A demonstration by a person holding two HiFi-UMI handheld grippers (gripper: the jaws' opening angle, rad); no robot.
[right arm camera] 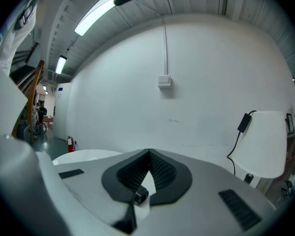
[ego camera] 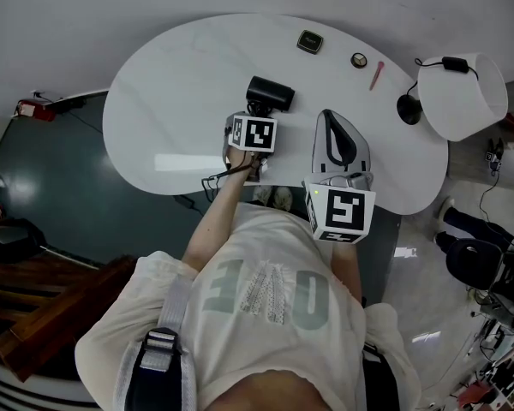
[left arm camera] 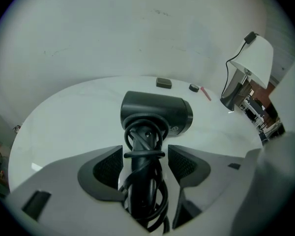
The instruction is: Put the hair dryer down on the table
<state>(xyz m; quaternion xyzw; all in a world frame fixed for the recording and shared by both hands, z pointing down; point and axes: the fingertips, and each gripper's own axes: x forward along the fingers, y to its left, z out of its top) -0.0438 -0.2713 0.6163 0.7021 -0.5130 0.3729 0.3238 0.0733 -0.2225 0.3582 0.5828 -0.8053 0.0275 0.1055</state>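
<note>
**Hair dryer lying on the table between parted left jaws**

Head view: the black hair dryer (ego camera: 270, 93) is seen lying on the white oval table (ego camera: 171, 101), its barrel turned away from the person. The left gripper (ego camera: 255, 118) is held just behind it, at the handle end. The right gripper (ego camera: 330, 122) is held beside it to the right, above the table's near edge. A white lamp (ego camera: 461, 94) stands at the table's right end.

Left gripper view: the jaws are seen spread apart. The cord-wrapped handle of the hair dryer (left arm camera: 156, 113) runs between them, and a narrow gap shows at each pad, so the handle is not clamped. The barrel rests on the table (left arm camera: 64, 122) just past the jaw tips.

Right gripper view: the jaws of the right gripper (right arm camera: 148, 156) are closed tip to tip, and nothing is held between them.
</note>
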